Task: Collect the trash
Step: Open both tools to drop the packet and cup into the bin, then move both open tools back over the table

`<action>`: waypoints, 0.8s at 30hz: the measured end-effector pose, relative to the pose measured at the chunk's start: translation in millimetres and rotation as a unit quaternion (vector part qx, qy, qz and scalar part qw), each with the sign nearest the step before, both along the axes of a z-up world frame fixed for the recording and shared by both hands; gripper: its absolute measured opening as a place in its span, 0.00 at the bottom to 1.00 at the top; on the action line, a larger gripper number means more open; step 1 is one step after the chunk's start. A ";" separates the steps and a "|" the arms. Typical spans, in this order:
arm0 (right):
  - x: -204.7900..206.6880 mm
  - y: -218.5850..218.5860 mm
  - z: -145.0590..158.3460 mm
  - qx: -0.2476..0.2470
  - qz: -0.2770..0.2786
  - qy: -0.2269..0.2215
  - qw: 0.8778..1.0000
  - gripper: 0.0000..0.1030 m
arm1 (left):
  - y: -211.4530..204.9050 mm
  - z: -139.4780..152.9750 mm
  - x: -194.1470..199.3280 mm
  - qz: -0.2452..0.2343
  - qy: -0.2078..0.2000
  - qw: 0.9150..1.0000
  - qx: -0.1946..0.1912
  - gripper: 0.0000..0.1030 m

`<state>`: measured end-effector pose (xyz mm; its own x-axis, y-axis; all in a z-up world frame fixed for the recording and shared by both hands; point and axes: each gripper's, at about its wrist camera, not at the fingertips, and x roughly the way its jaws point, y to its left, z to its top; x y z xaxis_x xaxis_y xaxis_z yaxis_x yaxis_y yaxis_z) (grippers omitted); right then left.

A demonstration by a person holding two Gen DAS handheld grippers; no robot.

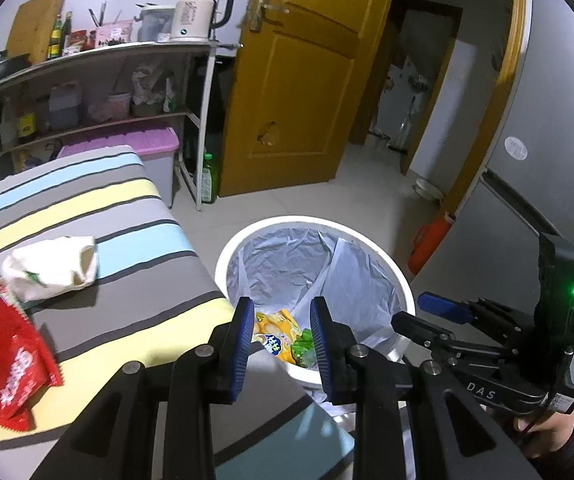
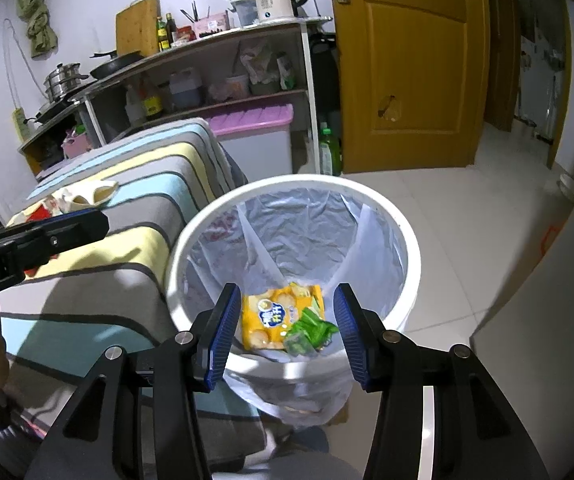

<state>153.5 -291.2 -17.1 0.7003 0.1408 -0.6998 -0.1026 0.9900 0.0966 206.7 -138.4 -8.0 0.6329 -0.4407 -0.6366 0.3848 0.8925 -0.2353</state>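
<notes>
A white bin [image 1: 315,222] with a clear liner stands on the floor beside the striped bed [image 1: 127,216]. In its bottom lie a yellow snack packet [image 1: 277,334] and a green wrapper [image 1: 303,344]. My left gripper [image 1: 281,306] hovers over the bin's near rim, open, with nothing between its fingers. My right gripper [image 2: 285,292] hangs above the bin [image 2: 295,182], open and empty, with the yellow packet [image 2: 273,316] and green wrapper [image 2: 309,332] below it. On the bed lie a red wrapper [image 1: 7,364] and a crumpled white bag [image 1: 51,264].
A metal shelf rack [image 1: 203,120] with a kettle and bottles stands behind the bed, a purple-lidded box [image 1: 155,148] under it. A green bottle [image 1: 208,180] stands by the yellow door [image 1: 299,80]. An orange object [image 1: 427,246] lies on the tiled floor by a grey appliance [image 1: 547,120].
</notes>
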 end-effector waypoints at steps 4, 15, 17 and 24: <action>-8.7 10.7 14.4 -0.002 0.012 -0.016 1.000 0.48 | 11.9 12.1 -15.6 0.011 -0.017 1.000 -0.005 0.28; -31.8 57.3 45.3 -0.014 0.059 -0.051 0.997 0.48 | 52.0 40.3 -59.9 0.052 -0.057 0.997 -0.013 0.32; -35.2 66.1 49.1 -0.015 0.069 -0.055 0.996 0.48 | 60.7 42.5 -66.6 0.058 -0.059 0.996 -0.015 0.32; -45.8 91.6 58.2 -0.017 0.097 -0.068 0.993 0.48 | 85.0 48.9 -87.5 0.083 -0.073 0.994 -0.014 0.32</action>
<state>107.7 -199.6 41.1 0.7505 0.2610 -0.6071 -0.3024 0.9525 0.0357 119.1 -53.4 40.9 0.7835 -0.3384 -0.5212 0.2645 0.9405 -0.2131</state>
